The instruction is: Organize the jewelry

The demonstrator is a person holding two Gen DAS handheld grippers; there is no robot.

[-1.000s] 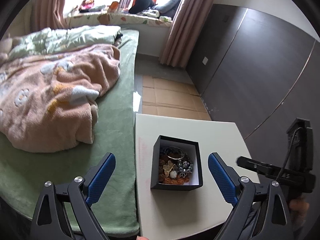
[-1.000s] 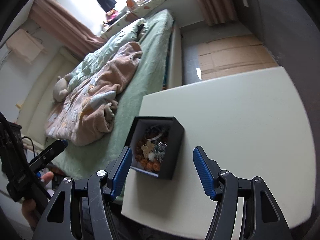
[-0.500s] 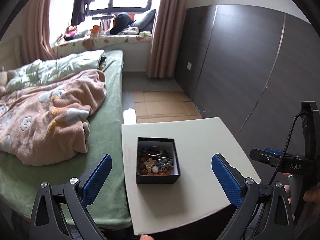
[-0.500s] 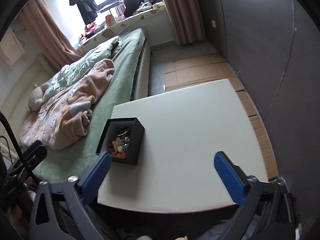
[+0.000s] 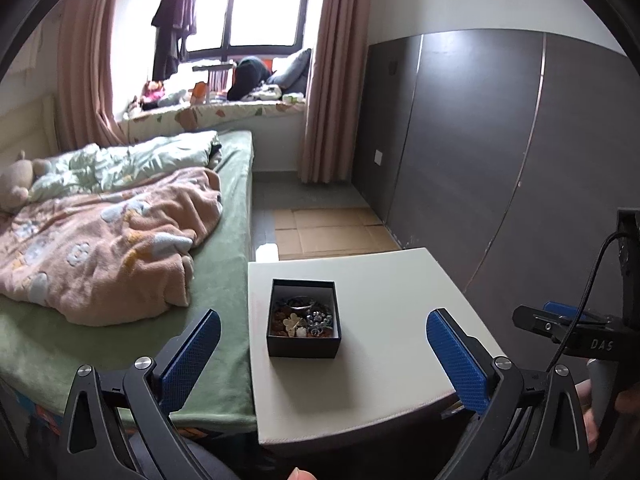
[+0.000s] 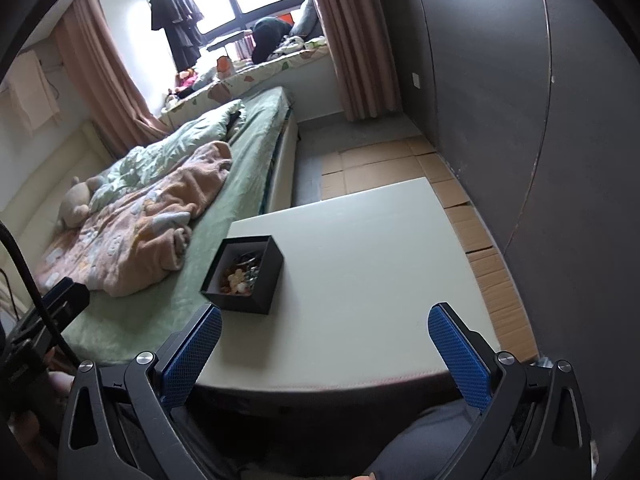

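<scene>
A small open black box (image 5: pixel 303 322) stands on the white table (image 5: pixel 384 344) near its left edge. It holds a pile of mixed jewelry (image 5: pixel 302 318): beads, a ring-shaped piece and silver bits. The box also shows in the right wrist view (image 6: pixel 244 275). My left gripper (image 5: pixel 322 354) is open and empty, held back near the table's front edge with the box between its fingers in view. My right gripper (image 6: pixel 324 350) is open and empty, above the table's near edge (image 6: pixel 360 280), right of the box.
A bed (image 5: pixel 224 248) with a green sheet and a pink blanket (image 5: pixel 104 236) lies against the table's left side. A dark wall panel (image 5: pixel 500 152) stands to the right. Flat cardboard (image 5: pixel 332 232) covers the floor behind the table.
Both grippers have pulled back and up from the box, which now looks smaller and farther. The right gripper's fingers have opened wider. The box has not moved.
</scene>
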